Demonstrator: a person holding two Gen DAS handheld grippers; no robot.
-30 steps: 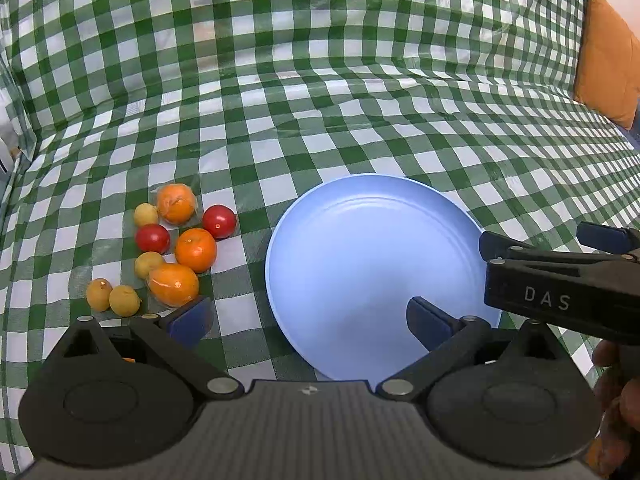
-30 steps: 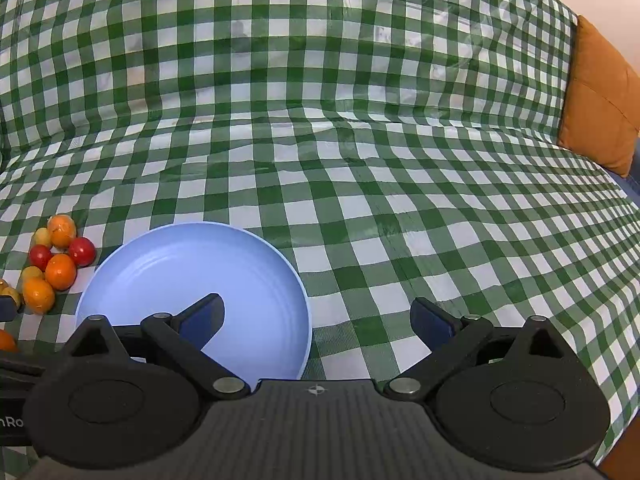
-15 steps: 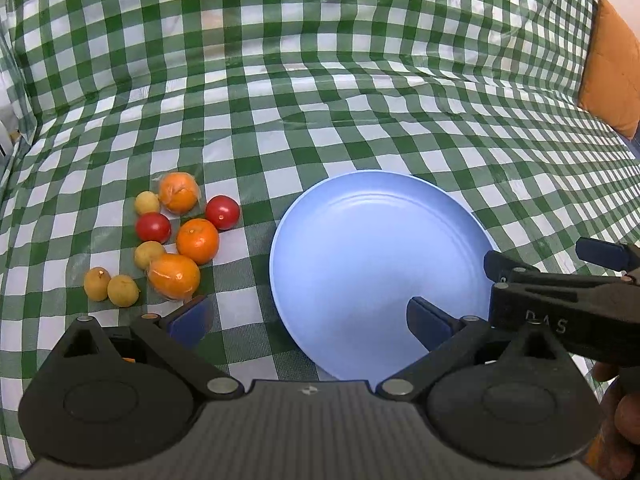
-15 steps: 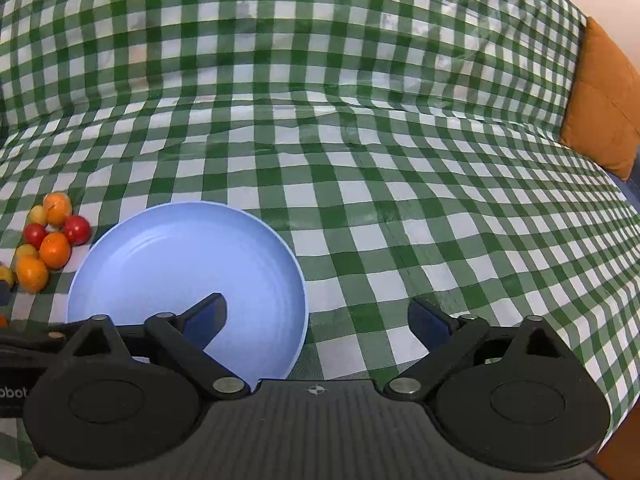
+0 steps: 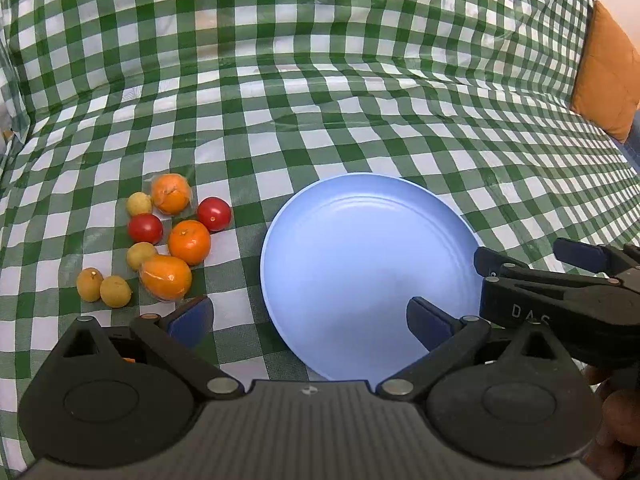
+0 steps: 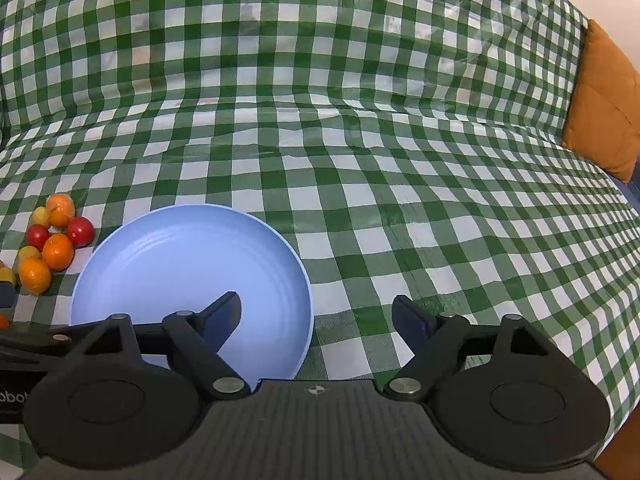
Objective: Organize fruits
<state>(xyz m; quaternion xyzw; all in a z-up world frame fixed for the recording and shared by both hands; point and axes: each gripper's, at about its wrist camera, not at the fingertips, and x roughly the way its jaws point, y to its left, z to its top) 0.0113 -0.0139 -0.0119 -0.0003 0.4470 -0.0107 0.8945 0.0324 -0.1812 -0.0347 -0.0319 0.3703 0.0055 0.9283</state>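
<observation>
A light blue plate (image 5: 360, 216) lies empty on the green checked cloth; it also shows in the right wrist view (image 6: 160, 236). Left of it sits a cluster of fruit: three oranges (image 5: 189, 241), two red tomatoes (image 5: 214, 213) and several small yellow fruits (image 5: 115, 290); the cluster also shows at the left edge of the right wrist view (image 6: 58, 251). My left gripper (image 5: 308, 320) is open and empty, over the plate's near left edge. My right gripper (image 6: 316, 318) is open and empty over the plate's right edge; it appears in the left wrist view (image 5: 560, 292).
An orange cushion (image 5: 608, 76) lies at the far right edge of the cloth, also in the right wrist view (image 6: 604, 100). The checked cloth (image 6: 360, 120) rises at the back and is wrinkled.
Both grippers have drawn back and up a little, so plate and fruit sit slightly higher in view. Both stay open and empty. No fruit has moved.
</observation>
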